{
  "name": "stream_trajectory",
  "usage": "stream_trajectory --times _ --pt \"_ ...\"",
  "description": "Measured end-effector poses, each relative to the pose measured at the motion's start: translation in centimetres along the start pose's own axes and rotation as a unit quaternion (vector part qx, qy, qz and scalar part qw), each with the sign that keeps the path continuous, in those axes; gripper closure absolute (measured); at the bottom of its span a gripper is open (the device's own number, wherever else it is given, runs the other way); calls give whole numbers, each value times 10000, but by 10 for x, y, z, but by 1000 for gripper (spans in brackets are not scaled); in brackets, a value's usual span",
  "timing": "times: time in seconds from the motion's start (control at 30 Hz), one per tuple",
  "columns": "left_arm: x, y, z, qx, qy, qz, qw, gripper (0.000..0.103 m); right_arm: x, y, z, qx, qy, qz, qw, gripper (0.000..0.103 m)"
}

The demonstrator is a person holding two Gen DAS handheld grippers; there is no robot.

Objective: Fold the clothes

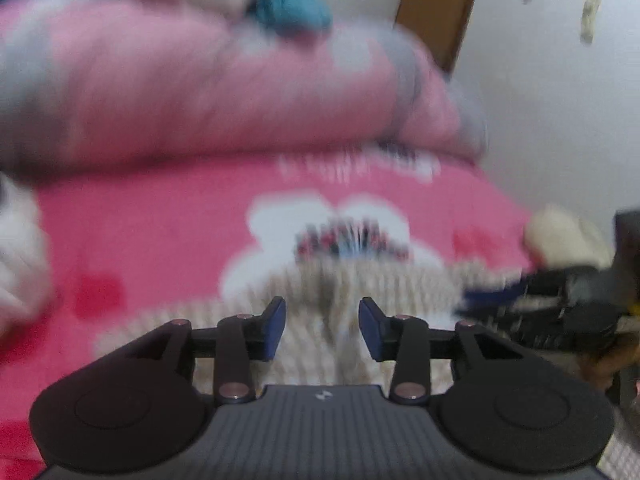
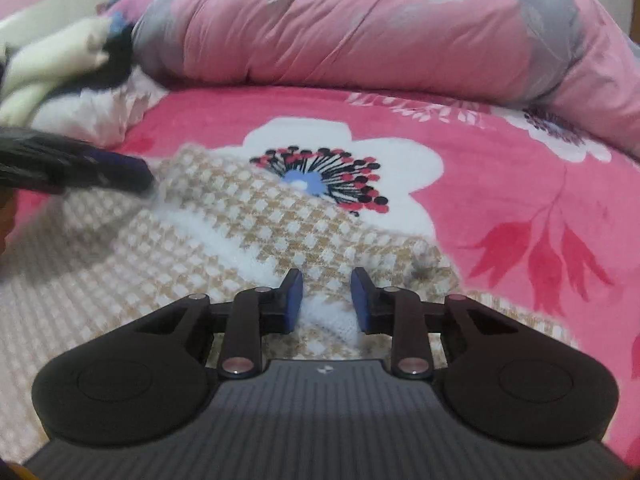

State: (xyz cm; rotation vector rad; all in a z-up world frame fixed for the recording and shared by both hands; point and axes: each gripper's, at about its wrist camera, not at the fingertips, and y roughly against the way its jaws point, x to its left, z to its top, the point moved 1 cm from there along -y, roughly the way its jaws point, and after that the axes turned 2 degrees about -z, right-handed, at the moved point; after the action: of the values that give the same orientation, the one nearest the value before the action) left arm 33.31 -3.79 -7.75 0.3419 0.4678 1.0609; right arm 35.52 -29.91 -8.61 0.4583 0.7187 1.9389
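- While both pairs of tongs hover over it, the beige-and-white checked knitted garment (image 2: 224, 240) lies spread on the bed, on top of a bright pink bedsheet printed with large white flowers (image 2: 500, 168).
- The left tongs (image 1: 322, 326) stand released: their blue pads are apart, with only the knit showing behind the gap and nothing pressed between them. That view is blurred, so fine detail is lost.
- The right tongs (image 2: 326, 300) are likewise unclenched, with a narrower gap; a white ribbed strip of the garment shows beyond that gap, but the pads do not appear to press on it.
- In the right wrist view the left tongs reach in from the left edge, their tip at the garment's far left corner.
- Judged from this, the step in hand is a release or re-grip between folds, with the garment not yet a tidy packet.
- The next move likely calls for each pair to settle on an edge or corner, close on a single layer, and carry it over evenly so the loose knit does not bunch.
- A puffy pink-and-grey quilt (image 2: 360, 28) lies piled behind, and other pale and dark clothes (image 2: 60, 64) sit heaped at the far left.
- No basket, box or other container is visible, so nothing can be said of contents.
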Motion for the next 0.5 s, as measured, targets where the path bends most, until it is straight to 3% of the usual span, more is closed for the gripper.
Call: stream_trajectory --times 0.07,0.17,0.27,0.4,0.43,0.5 --pt "-14 -3 10 -91 -151 -204 9996 62 2 0 0 -6 4 -28 10000 77" --pt "-29 -37 9 290 -271 -462 9981 62 4 1 -1 -48 -19 -85 10000 77" --pt "-16 -66 -1 696 175 -277 9970 79 4 10 0 -185 30 -124 9997 78" --pt "-2 -69 -6 652 433 -393 9962 80 8 33 11 -825 532 -403 9944 83" --pt "0 -70 -7 634 443 -397 9962 81 6 30 14 -823 643 -562 9929 85" --pt "3 -69 -10 593 455 -408 9964 81 -10 6 10 -376 558 -832 9943 91"
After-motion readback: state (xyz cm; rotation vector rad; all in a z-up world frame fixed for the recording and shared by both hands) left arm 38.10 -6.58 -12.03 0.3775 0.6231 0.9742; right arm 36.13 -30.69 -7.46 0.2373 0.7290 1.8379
